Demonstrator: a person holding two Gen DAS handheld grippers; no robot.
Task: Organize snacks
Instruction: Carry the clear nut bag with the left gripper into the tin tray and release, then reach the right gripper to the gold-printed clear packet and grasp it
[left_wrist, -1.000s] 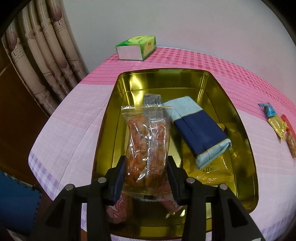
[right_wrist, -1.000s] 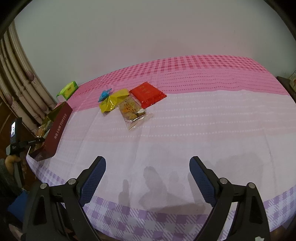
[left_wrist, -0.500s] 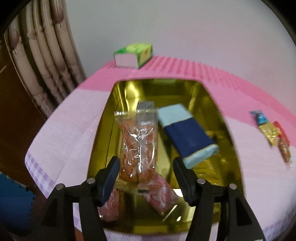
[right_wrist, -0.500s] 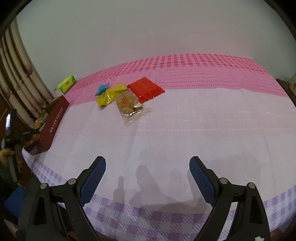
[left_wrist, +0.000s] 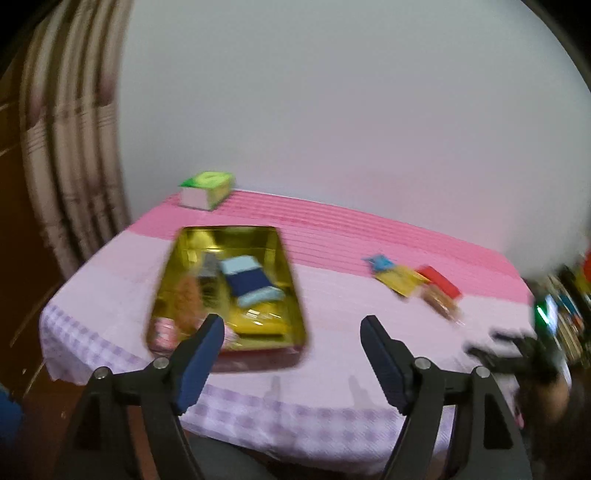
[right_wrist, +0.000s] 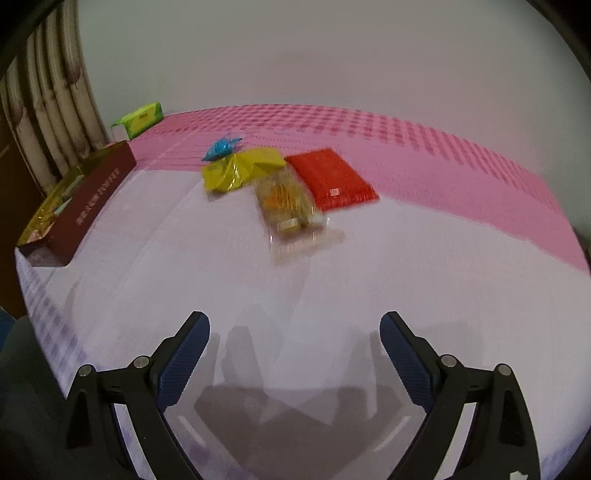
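The gold-lined tin box (left_wrist: 291, 295) sits at the table's left end and holds an orange snack packet (left_wrist: 186, 299), a blue packet (left_wrist: 249, 282) and a yellow one (left_wrist: 258, 321). My left gripper (left_wrist: 291, 354) is open and empty, drawn back near the front edge. My right gripper (right_wrist: 295, 350) is open and empty over the cloth. Ahead of it lie a clear snack packet (right_wrist: 286, 206), a yellow packet (right_wrist: 242, 168), a red packet (right_wrist: 330, 179) and a small blue candy (right_wrist: 220, 147). The box's maroon side (right_wrist: 88, 206) shows at left.
A green tissue box (left_wrist: 207, 190) stands at the table's far left corner, also in the right wrist view (right_wrist: 142, 118). Curtains (left_wrist: 70, 147) hang to the left. The other hand-held gripper (left_wrist: 517, 354) shows at the right edge. The tablecloth (right_wrist: 406, 258) is pink and white.
My left gripper let go of the orange snack packet, which now lies in the box, and pulled back and up. My right gripper moved forward toward the loose packets.
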